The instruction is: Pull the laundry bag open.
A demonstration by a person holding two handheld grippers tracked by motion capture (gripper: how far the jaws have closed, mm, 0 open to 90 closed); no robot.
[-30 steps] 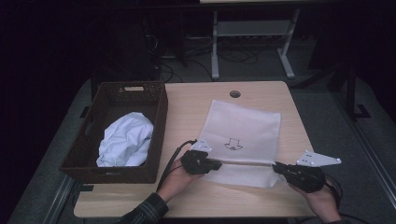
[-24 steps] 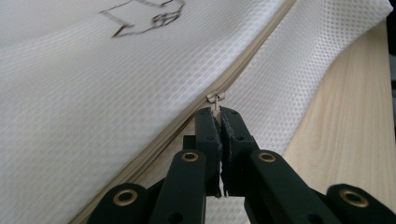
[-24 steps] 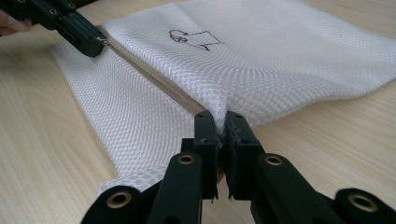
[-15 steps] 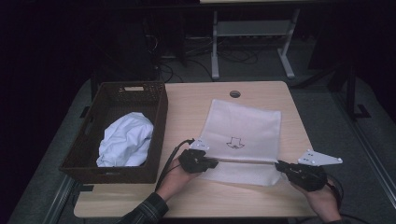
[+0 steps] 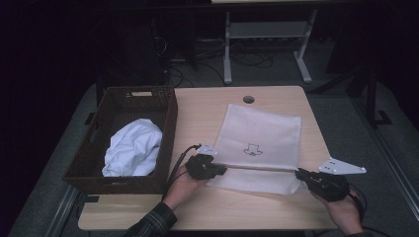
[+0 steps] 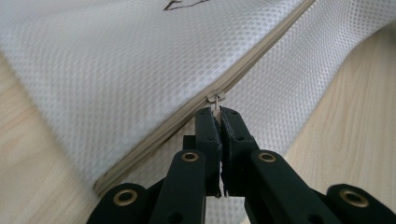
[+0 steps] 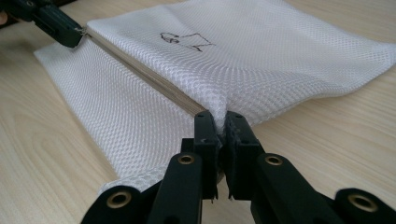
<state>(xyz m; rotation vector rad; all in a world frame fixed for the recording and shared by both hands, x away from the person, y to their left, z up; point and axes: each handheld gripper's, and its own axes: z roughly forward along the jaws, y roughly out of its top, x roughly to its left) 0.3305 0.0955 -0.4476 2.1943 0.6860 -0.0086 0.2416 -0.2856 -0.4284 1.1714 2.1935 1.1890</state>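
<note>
Here the white mesh bag (image 5: 259,143), zipper (image 6: 196,109) closed, is clamped by left hand-held gripper (image 5: 223,170) and right hand-held gripper (image 5: 298,173).

High view dim, surroundings nearly black; both gripper views bright, jaws perhaps slightly soft.

The room is dark, and the light falls mainly on a rectangular table of pale wood (image 5: 207,111) with rounded corners. Near its far edge there is a small round cable hole (image 5: 248,99). The floor around the table is a dark grey carpet (image 5: 390,143). Behind the table stands a light grey metal frame (image 5: 264,34) with two legs and a low shelf. Black cables (image 5: 247,57) lie tangled on the floor under it. The far wall is too dark to tell.
</note>
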